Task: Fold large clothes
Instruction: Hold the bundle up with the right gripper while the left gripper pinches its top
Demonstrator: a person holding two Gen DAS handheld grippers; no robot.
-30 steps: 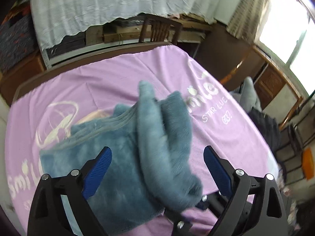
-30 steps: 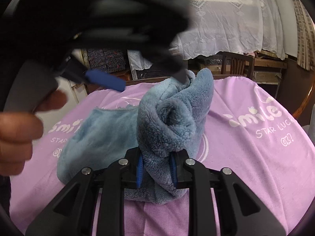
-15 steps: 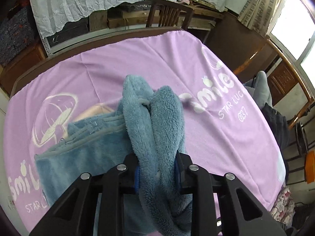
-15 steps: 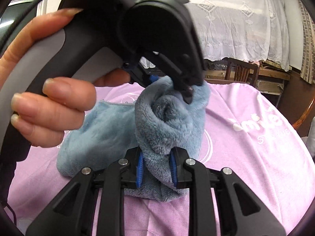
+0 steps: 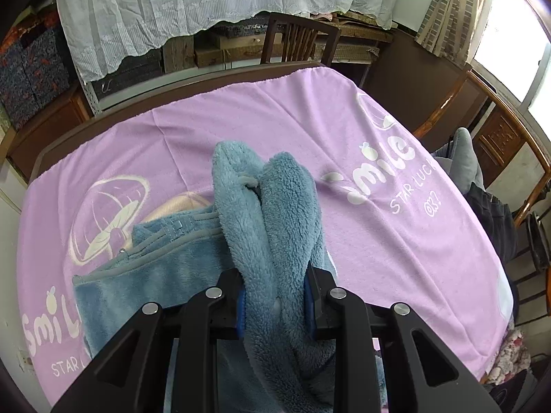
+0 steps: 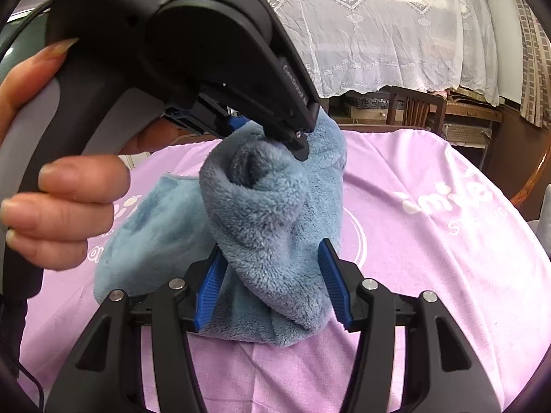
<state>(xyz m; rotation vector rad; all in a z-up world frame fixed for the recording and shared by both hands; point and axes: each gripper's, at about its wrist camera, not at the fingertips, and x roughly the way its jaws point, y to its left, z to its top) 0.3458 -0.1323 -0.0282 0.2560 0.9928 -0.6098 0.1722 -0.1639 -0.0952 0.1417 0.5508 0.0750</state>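
Left gripper (image 5: 275, 301) clamps fleece (image 5: 275, 213), hiding fingers

Wooden chair (image 5: 297, 39) below white lace curtain (image 5: 193, 0).

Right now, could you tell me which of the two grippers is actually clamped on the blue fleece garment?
The left gripper: its pads pinch the blue fleece garment. The right gripper stands open, pads apart around the bunch.

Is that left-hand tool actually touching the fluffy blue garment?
Touching. The left wrist view shows the left tool shut on the blue fleece garment, its blue pads pressed into the bunched pile on both sides.
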